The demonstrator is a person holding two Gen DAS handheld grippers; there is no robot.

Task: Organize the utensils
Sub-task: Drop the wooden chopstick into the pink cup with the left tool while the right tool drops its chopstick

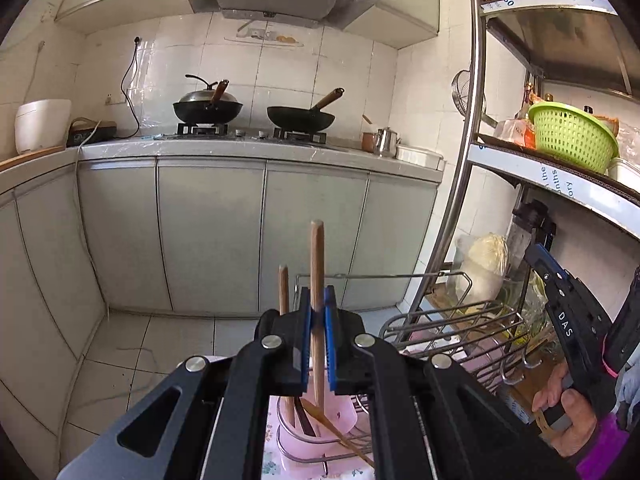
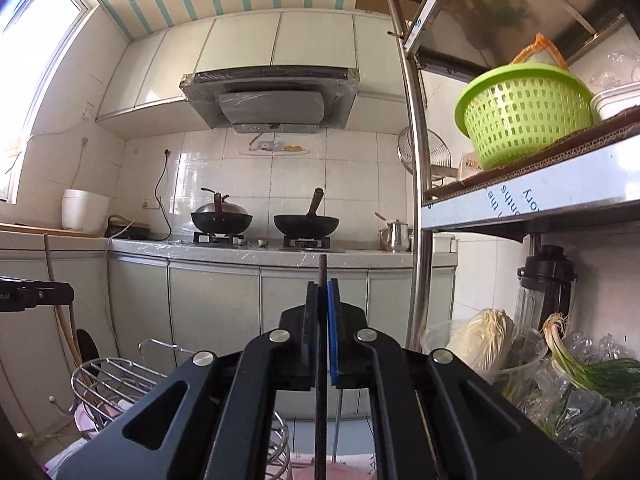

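Note:
My left gripper [image 1: 318,312] is shut on an upright wooden utensil handle [image 1: 317,264], whose lower end reaches into a pink holder [image 1: 340,430] in a wire rack. A second wooden handle [image 1: 284,292] and a slanted chopstick [image 1: 336,428] also stand in that holder. My right gripper [image 2: 322,300] is shut on a thin dark chopstick [image 2: 321,360] held upright above a pink surface [image 2: 336,470]. The right gripper's body shows in the left wrist view [image 1: 572,320], held by a hand.
A wire dish rack [image 1: 452,328] sits to the right of the holder and also shows in the right wrist view [image 2: 108,384]. A metal shelf [image 2: 532,196] on the right carries a green basket [image 2: 524,116], cabbage [image 2: 488,340] and scallions [image 2: 588,372]. Two woks sit on the far stove [image 1: 248,132].

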